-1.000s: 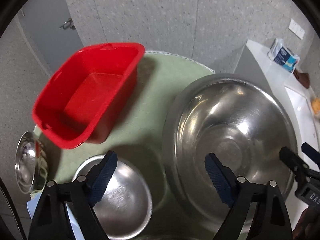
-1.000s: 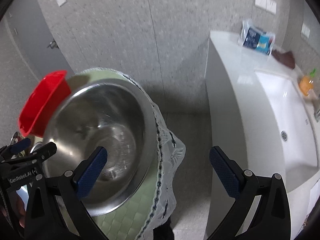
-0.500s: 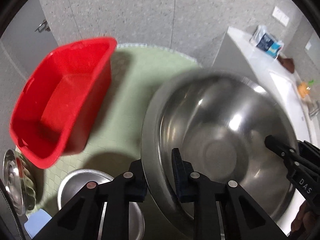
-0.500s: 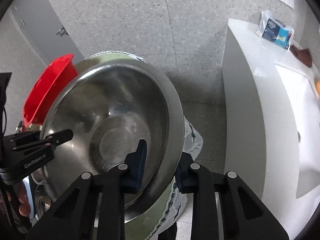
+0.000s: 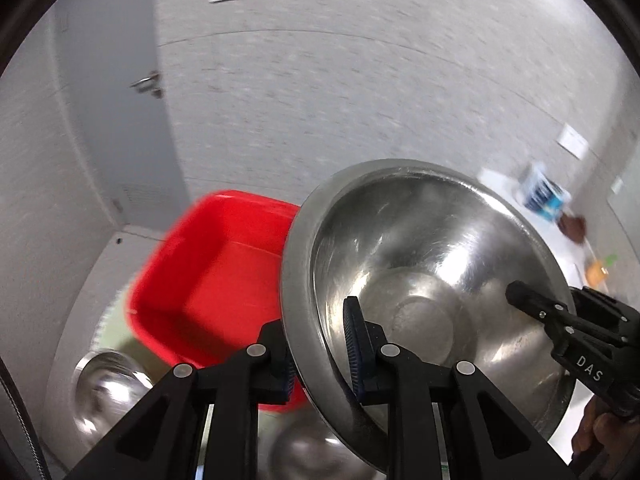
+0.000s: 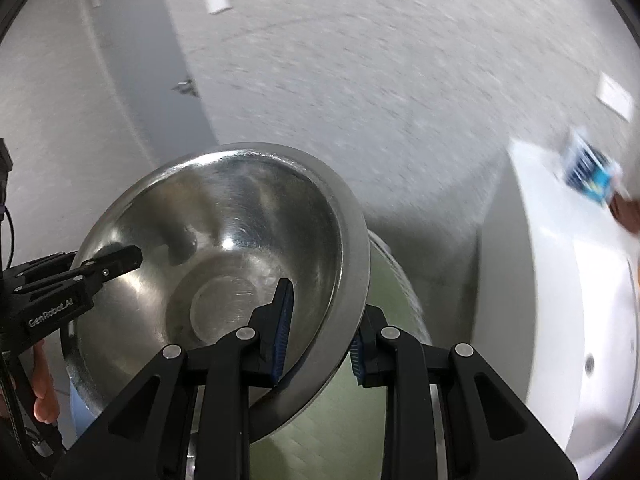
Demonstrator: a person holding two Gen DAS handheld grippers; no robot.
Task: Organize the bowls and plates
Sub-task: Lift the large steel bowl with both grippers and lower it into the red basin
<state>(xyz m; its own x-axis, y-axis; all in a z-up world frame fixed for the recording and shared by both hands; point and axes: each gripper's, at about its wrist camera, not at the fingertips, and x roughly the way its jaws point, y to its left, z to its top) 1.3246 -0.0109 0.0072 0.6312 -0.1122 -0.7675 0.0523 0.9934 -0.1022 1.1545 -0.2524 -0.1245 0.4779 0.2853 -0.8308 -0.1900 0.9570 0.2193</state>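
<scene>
A large steel bowl (image 5: 420, 280) is held in the air, tilted, by both grippers. My left gripper (image 5: 320, 352) is shut on its left rim; it shows from the right wrist view (image 6: 120, 260) at the bowl's far side. My right gripper (image 6: 320, 332) is shut on the bowl's (image 6: 224, 256) right rim; it also shows in the left wrist view (image 5: 528, 300). A red plastic tub (image 5: 212, 276) stands behind the bowl on the green table. Two smaller steel bowls lie below, one at left (image 5: 108, 388) and one under the big bowl (image 5: 308, 456).
The round green table (image 6: 348, 412) with a lace edge is beneath. A white counter with a sink (image 6: 580, 320) stands to the right, with a blue packet (image 6: 588, 172) on it. A grey door (image 5: 116, 120) and speckled wall are behind.
Both grippers closed on the big bowl's rim, then lifted it off the table and tilted it up. The views now look higher toward the wall.
</scene>
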